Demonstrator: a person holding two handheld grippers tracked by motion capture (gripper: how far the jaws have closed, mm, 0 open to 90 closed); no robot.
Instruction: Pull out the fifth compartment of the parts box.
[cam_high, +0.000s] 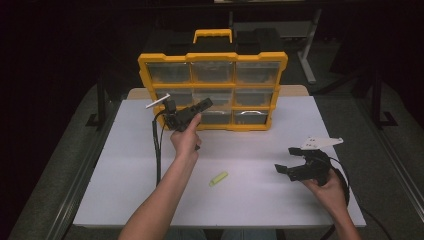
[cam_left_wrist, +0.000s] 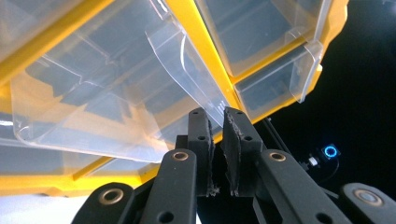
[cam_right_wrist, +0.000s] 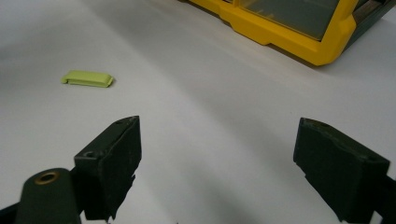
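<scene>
My left gripper (cam_left_wrist: 217, 135) pinches the clear drawer (cam_left_wrist: 187, 60) tab on the yellow box (cam_high: 212, 90). Next I pull it open slowly. My right gripper (cam_right_wrist: 217, 163) waits wide open, empty, near the green piece (cam_right_wrist: 88, 78) on the surface (cam_high: 250, 190).

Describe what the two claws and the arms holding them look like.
Both are black two-jaw tools. The left claw trails a black cable and has a white plate on top; the right claw carries a white three-cornered plate and a looping black cable. Its pads are blocky with worn edges. The forearms are bare, no sleeves.
</scene>
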